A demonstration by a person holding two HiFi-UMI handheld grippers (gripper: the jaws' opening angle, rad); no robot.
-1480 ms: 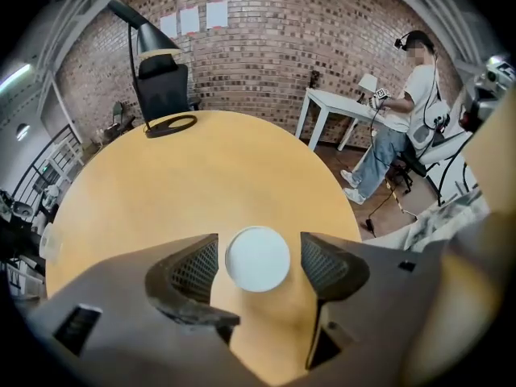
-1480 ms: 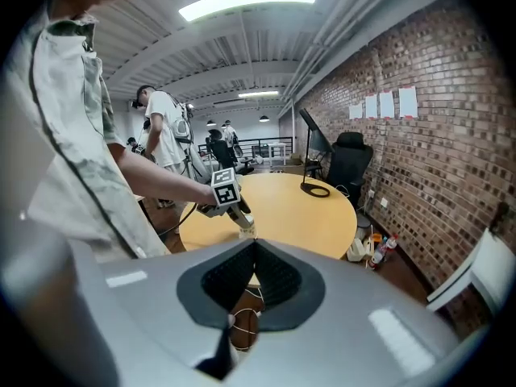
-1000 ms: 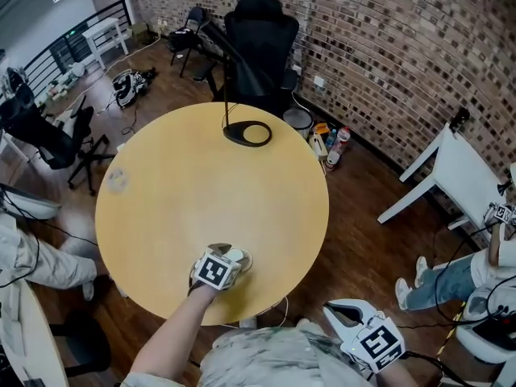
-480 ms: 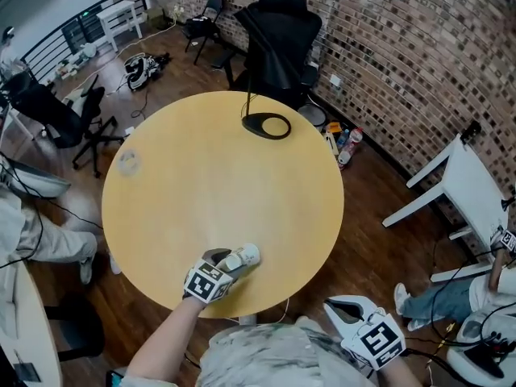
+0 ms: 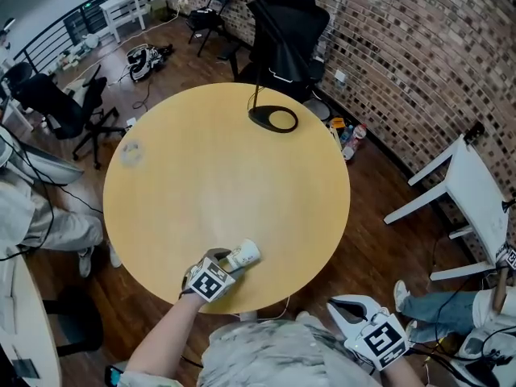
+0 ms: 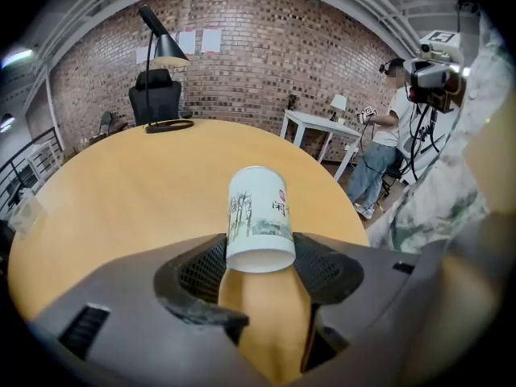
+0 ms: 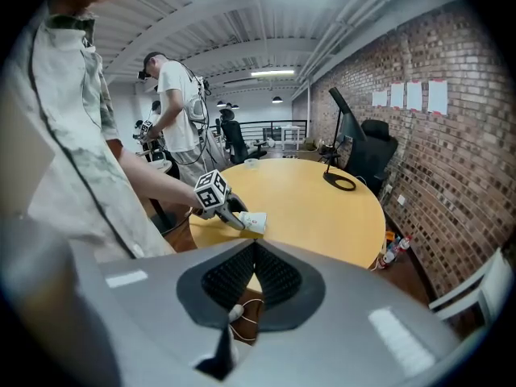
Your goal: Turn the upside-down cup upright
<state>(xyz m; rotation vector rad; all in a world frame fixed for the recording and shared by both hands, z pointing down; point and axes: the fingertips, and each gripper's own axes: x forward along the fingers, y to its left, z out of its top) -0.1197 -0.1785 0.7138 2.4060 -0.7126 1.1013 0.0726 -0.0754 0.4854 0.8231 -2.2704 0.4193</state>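
Now the big round table (image 5: 226, 176) is the place to start. The left gripper (image 5: 227, 260) is over the table's near edge. Its jaws squeeze a paper cup (image 5: 244, 253) from both sides at one end. The cup is tipped over sideways, and its free end points toward the middle of the table. It is not upside down, and it is not standing up either. I think this is the middle of the turn. Holding the cup by its sides lets the gripper roll it round and set it down on its bottom. I cannot tell if the cup touches the table.

The right gripper (image 5: 337, 308) hangs off the table, just past the near edge. Its jaws are pressed together with nothing in them. I think it waits there so it does not bump the cup.

A black office chair (image 5: 286, 27) stands behind the table's far edge. A white table (image 5: 476, 200) stands well off to the right of the round table. A person (image 5: 40, 224) sits at the table's left side. A black desk lamp (image 5: 274, 119) stands on the table at its far edge. Some bottles (image 5: 352, 141) are on the floor by the table's far right side. A small clear thing (image 5: 131, 153) sits on the table near its left edge, and it is too blurry to name.

None of these is near the cup, so I think nothing is in the way.
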